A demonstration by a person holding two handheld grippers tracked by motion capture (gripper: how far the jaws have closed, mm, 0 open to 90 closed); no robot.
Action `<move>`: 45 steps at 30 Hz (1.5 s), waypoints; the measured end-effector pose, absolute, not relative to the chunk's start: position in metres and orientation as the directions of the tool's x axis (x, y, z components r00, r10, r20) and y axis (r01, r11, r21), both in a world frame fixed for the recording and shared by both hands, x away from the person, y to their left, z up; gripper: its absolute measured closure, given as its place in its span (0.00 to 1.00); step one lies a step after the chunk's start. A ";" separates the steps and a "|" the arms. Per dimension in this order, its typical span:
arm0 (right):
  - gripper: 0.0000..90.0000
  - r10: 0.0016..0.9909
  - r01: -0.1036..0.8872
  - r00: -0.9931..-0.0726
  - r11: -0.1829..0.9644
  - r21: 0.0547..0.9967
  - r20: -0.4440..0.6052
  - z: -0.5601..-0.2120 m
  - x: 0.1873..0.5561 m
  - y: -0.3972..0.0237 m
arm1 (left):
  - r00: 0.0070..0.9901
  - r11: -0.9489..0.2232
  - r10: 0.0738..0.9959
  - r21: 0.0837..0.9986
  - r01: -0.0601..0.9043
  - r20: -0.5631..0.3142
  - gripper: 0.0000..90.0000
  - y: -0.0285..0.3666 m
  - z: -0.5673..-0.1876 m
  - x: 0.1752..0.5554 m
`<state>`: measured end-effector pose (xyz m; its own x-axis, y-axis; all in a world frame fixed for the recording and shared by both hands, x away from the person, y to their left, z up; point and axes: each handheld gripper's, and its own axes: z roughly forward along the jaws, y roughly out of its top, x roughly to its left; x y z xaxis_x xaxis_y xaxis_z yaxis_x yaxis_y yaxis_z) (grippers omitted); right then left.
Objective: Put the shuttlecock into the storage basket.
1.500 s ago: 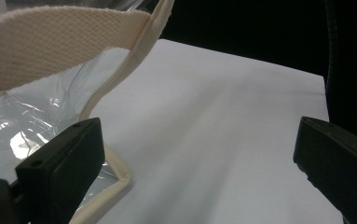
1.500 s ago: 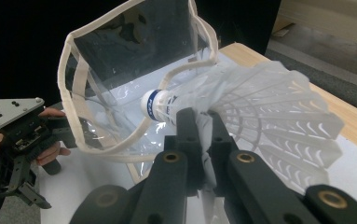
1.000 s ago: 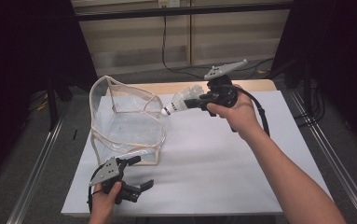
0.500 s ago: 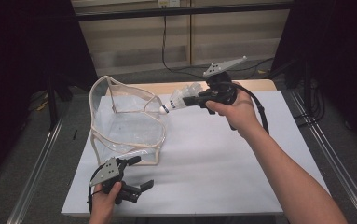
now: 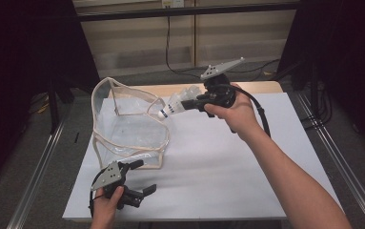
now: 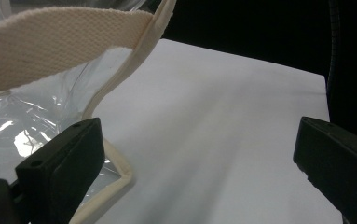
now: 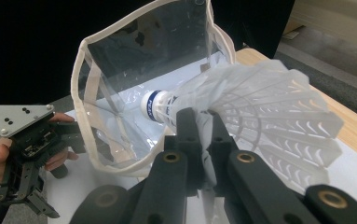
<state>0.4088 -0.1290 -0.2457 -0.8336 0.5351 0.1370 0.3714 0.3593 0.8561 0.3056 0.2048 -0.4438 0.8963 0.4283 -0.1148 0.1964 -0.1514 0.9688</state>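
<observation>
A clear plastic bag [image 5: 123, 129] with cream fabric trim stands open on the white table [image 5: 228, 162]. My right gripper [image 5: 194, 103] is shut on a white shuttlecock [image 5: 177, 104], held above the table with its cork tip at the bag's rim. In the right gripper view the shuttlecock [image 7: 241, 112] points into the bag's mouth [image 7: 139, 88]. My left gripper [image 5: 144, 177] stands open near the table's front edge, just in front of the bag. In the left gripper view the bag's trim [image 6: 59, 42] lies beside the left jaw.
A wooden board [image 5: 261, 87] shows behind the white table top. Metal rails [image 5: 35, 176] run along both sides of the table. A black cable [image 5: 258, 112] trails from the right gripper.
The right gripper has carried the shuttlecock slightly left and down, toward the bag's rim. The left gripper has not moved.
</observation>
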 end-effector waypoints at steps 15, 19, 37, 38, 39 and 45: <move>0.98 0.522 0.366 -0.842 0.369 0.855 0.135 -0.246 0.409 -0.120 | 0.897 -0.150 0.426 0.969 0.197 -0.117 0.02 0.205 -0.444 0.306; 0.98 0.519 0.361 -0.844 0.369 0.856 0.132 -0.246 0.408 -0.117 | 0.897 -0.149 0.427 0.969 0.198 -0.117 0.02 0.205 -0.444 0.306; 0.98 0.503 0.349 -0.856 0.387 0.854 0.122 -0.246 0.409 -0.103 | 0.897 -0.153 0.427 0.969 0.195 -0.113 0.02 0.205 -0.444 0.306; 0.98 0.504 0.349 -0.855 0.387 0.854 0.121 -0.246 0.409 -0.102 | 0.897 -0.154 0.427 0.969 0.195 -0.112 0.02 0.205 -0.444 0.306; 0.98 0.502 0.350 -0.856 0.389 0.852 0.122 -0.246 0.410 -0.101 | 0.897 -0.152 0.428 0.969 0.196 -0.114 0.02 0.205 -0.444 0.306; 0.98 0.497 0.350 -0.859 0.392 0.851 0.124 -0.248 0.411 -0.097 | 0.897 -0.154 0.428 0.969 0.195 -0.112 0.02 0.205 -0.444 0.306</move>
<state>0.4115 -0.0970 -0.2478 -0.8591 0.4965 0.1242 0.3496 0.3920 0.8510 0.3059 0.2053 -0.4441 0.8970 0.4276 -0.1122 0.1948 -0.1544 0.9686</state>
